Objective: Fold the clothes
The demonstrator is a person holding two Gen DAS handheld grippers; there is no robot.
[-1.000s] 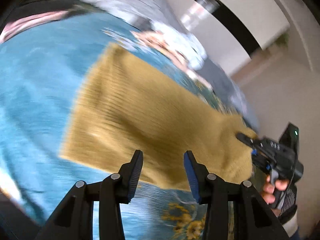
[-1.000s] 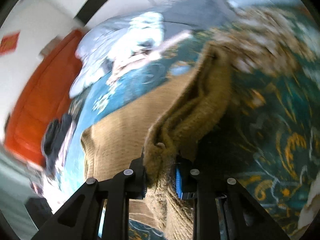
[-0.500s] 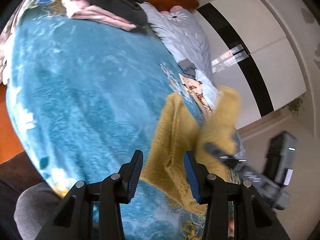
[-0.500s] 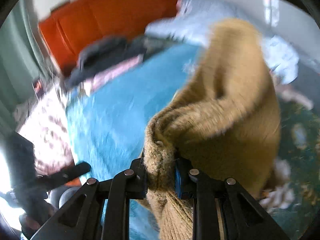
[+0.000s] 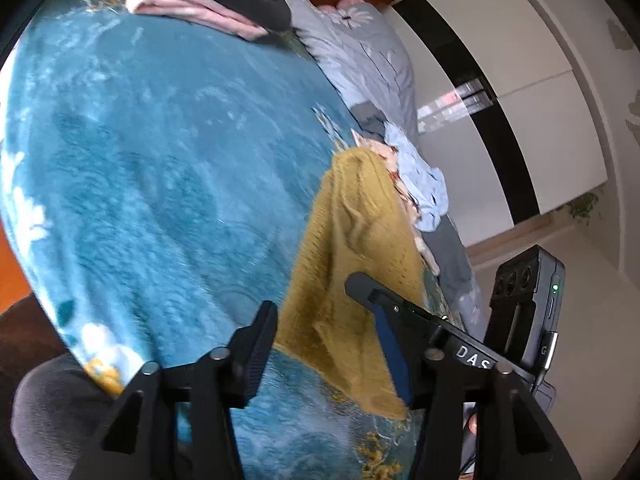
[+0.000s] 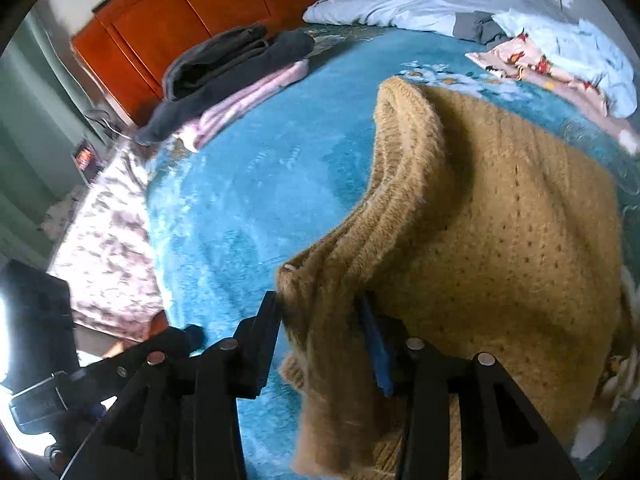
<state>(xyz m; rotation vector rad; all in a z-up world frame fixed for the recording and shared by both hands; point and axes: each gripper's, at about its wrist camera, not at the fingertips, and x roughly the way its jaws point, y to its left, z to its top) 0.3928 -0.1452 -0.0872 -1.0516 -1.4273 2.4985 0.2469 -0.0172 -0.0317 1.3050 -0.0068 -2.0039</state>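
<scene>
A mustard-yellow knitted sweater (image 6: 500, 216) lies partly folded over itself on a blue plush blanket (image 6: 248, 184) on the bed. My right gripper (image 6: 324, 328) is shut on a bunched edge of the sweater and holds it lifted off the blanket. The sweater also shows in the left wrist view (image 5: 352, 248), with the right gripper's finger (image 5: 360, 284) reaching into it from the right. My left gripper (image 5: 324, 340) is open and empty, just in front of the sweater's near edge.
Folded dark grey and pink clothes (image 6: 236, 76) lie at the far side near the orange headboard (image 6: 192, 16). A grey-blue floral quilt (image 5: 360, 52) and loose light clothes (image 5: 420, 176) lie on the bed's far right. A patterned cover (image 6: 108, 248) lies at the left.
My right gripper has lifted the sweater's edge and carried it across, folding the flat sweater over itself. My left gripper has swung to face the blue blanket and stays open.
</scene>
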